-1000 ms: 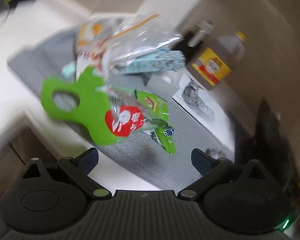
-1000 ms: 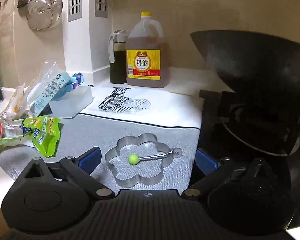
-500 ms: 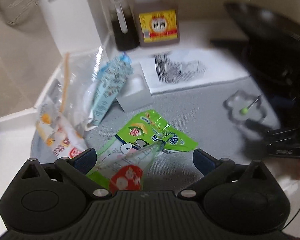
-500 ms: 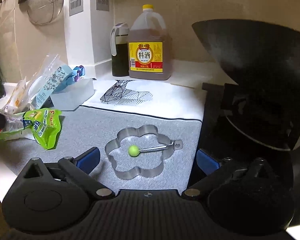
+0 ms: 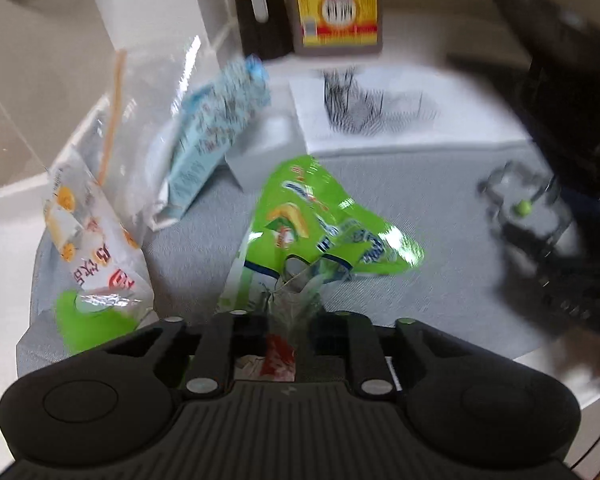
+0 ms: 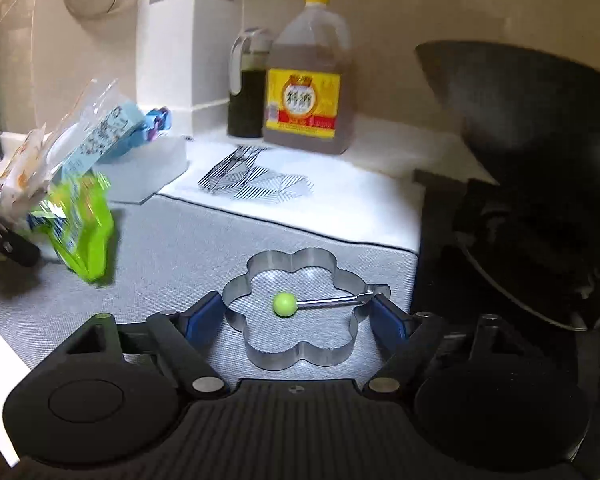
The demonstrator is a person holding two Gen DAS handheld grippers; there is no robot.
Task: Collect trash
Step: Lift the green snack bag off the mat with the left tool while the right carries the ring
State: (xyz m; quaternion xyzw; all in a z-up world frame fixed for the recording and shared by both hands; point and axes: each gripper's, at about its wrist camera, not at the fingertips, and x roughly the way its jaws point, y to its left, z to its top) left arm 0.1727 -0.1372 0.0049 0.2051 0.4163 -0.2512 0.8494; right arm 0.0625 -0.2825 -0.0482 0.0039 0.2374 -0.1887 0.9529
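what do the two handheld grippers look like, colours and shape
Both are matte black plastic. Each has a ribbed central body, a rounded lobe with a round disc on either side, and linkage bars with silver pivot pins. The right gripper has blue pads on its fingers. The left gripper is the same build; its pads are hidden in this frame. No cables or sleeves can be made out clearly.

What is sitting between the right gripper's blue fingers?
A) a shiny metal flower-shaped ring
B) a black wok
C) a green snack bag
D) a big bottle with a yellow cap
A: the flower-shaped metal ring lies on the grey mat between the closing right gripper fingers.
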